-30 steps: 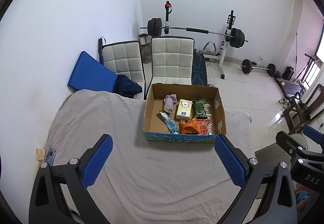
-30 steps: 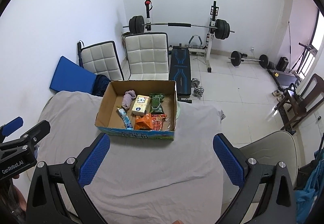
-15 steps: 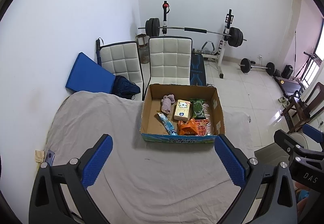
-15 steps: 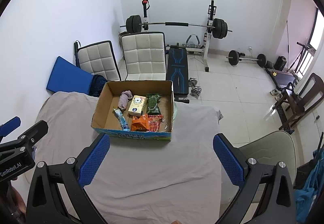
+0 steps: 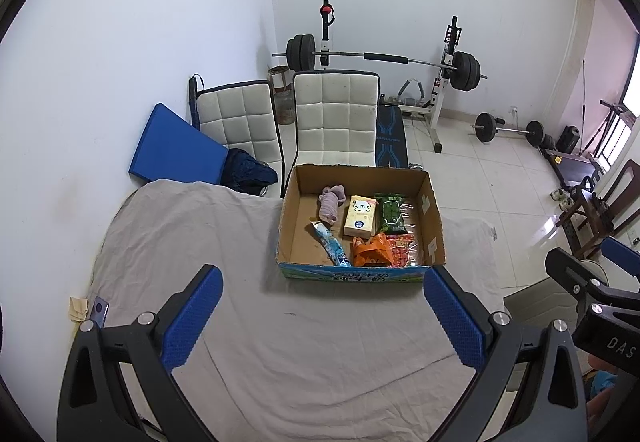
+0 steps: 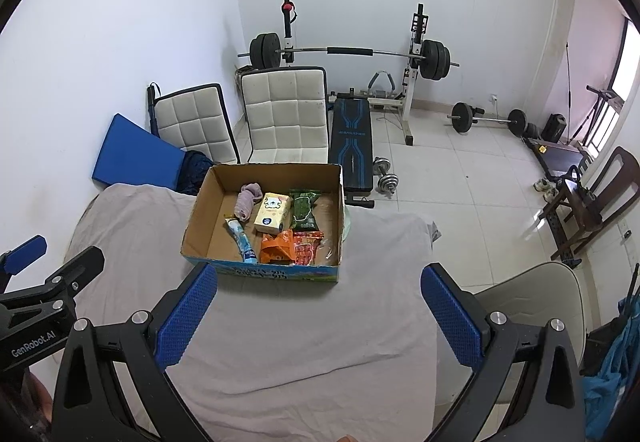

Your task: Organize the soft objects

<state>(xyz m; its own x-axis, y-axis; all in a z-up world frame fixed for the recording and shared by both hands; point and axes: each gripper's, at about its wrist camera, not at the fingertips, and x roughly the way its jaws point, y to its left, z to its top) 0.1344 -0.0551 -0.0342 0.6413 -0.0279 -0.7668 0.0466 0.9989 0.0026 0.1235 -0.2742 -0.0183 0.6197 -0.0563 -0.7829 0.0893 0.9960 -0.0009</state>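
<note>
A cardboard box stands on the grey cloth-covered table. It holds a rolled pink cloth, a cream tissue pack, a green packet, a blue tube, an orange bag and a red packet. The same box shows in the right wrist view. My left gripper is open and empty, held high in front of the box. My right gripper is open and empty, also short of the box.
Two white padded chairs stand behind the table with a blue mat at the wall. A barbell rack, a bench and dumbbells fill the tiled floor. A beige chair is at the right.
Both grippers have drawn back and risen slightly; the box sits a little lower and further left in both views. The fingers stayed open.
</note>
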